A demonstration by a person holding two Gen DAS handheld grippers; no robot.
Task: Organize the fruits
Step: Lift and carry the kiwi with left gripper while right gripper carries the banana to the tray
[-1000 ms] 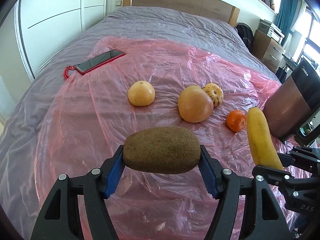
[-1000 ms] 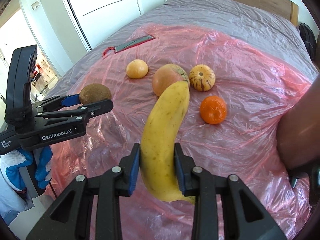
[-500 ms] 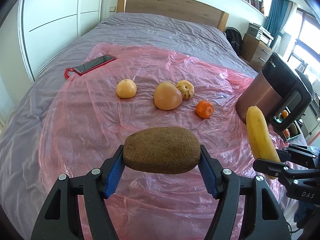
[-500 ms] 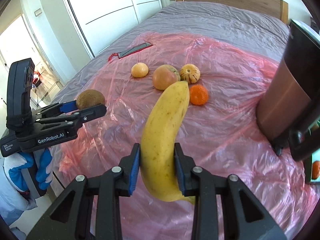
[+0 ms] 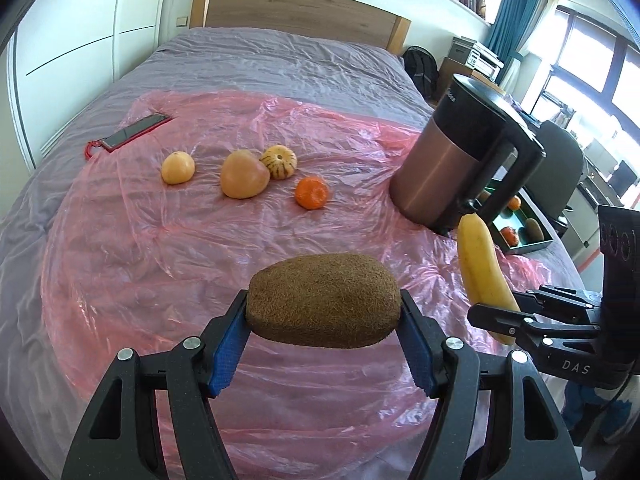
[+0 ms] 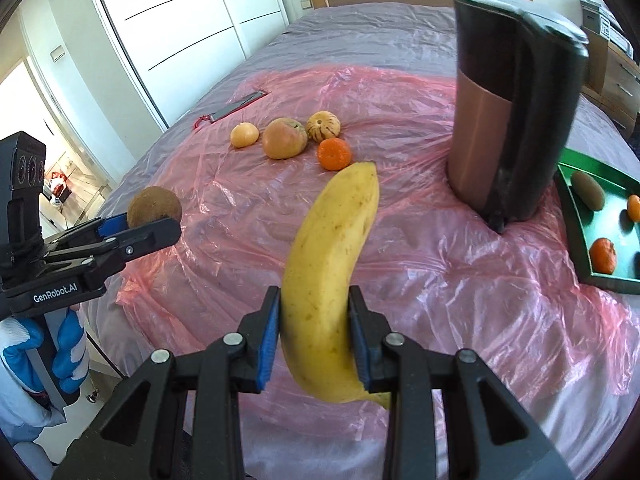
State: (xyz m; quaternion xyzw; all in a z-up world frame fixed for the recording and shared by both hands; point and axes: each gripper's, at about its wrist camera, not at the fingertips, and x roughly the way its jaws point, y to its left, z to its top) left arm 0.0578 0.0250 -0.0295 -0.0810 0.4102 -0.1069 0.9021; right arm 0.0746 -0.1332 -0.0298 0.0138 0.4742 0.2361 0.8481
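Now, green tray (image 6: pixel 576 224): held a kiwi, two tangerines.
Left gripper (image 5: pixel 324 346): fingers clamped on kiwi (image 5: pixel 324 300).
Right gripper (image 6: pixel 314 336): fingers clamped on banana (image 6: pixel 332 264).

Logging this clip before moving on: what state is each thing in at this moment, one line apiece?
Brown fuzzy kiwi: clamped in left gripper, off the sheet.
Yellow banana: clamped in right gripper, tip forward.
Copper and black kettle: upright, lid shut.
Green tray: holds a kiwi and tangerines.
Orange tangerine on the pink sheet: loose, untouched.
Red-cased phone: lying flat, screen dark.
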